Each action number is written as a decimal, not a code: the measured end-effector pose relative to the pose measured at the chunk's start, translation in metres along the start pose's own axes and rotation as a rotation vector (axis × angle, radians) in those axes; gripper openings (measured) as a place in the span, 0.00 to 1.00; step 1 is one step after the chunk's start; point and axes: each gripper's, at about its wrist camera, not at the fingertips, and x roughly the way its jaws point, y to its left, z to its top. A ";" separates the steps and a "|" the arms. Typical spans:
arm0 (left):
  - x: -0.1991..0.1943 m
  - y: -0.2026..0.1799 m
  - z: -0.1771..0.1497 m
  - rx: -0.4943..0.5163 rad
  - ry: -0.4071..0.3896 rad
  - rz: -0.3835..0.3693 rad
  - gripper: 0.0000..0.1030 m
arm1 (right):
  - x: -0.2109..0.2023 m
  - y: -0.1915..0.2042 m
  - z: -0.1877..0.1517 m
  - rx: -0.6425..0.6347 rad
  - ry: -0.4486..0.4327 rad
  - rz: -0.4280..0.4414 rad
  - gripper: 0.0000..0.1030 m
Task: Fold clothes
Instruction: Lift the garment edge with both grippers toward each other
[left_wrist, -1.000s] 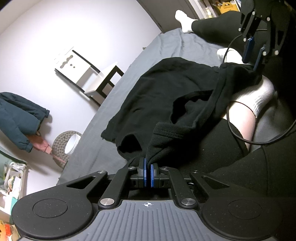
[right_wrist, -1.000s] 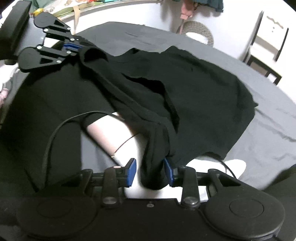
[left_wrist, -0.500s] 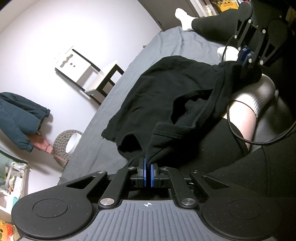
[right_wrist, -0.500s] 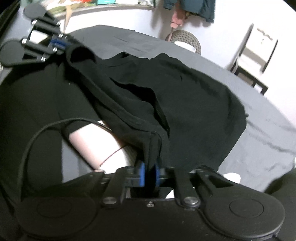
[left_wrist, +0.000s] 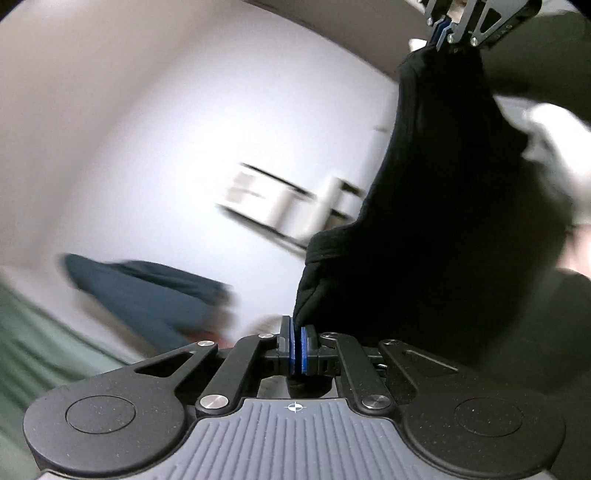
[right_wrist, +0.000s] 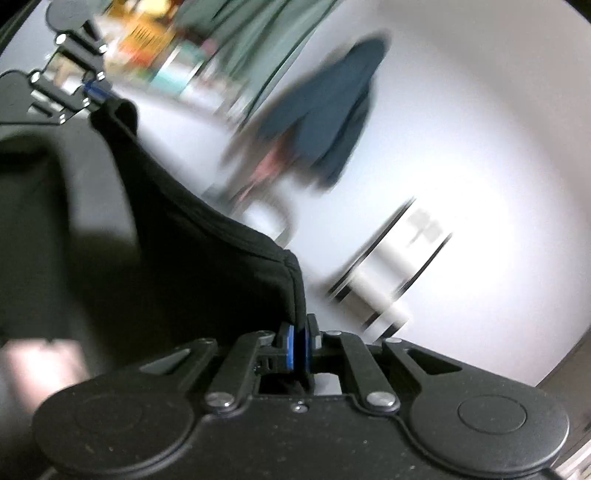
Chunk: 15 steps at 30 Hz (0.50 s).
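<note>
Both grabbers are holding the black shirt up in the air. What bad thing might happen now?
1. The left gripper and right gripper each pinch only a thin edge of the black shirt, so a corner might slip out.
2. Both views are blurred from fast motion; a quick swing could bunch the shirt instead of spreading it flat.

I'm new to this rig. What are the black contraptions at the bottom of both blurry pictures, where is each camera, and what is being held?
Each picture comes from a camera mounted on a hand-held gripper, looking forward along its two blue-padded jaws. There is no robot arm; a person carries one in each hand. The left gripper is shut on a black garment, and the right gripper pinches another edge of it. Each view also shows the other gripper near the top. The cloth hangs between them, raised in the air. Behind, blurred by motion, are a white wall, a chair and a hanging blue jacket.
</note>
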 end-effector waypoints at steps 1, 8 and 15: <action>0.000 0.009 0.005 -0.014 -0.009 0.046 0.04 | 0.001 -0.008 0.008 0.002 -0.051 -0.045 0.06; -0.005 0.094 0.060 -0.085 -0.194 0.413 0.04 | -0.006 -0.077 0.074 -0.056 -0.325 -0.311 0.06; -0.017 0.173 0.112 -0.115 -0.370 0.677 0.04 | -0.007 -0.134 0.131 -0.094 -0.525 -0.480 0.06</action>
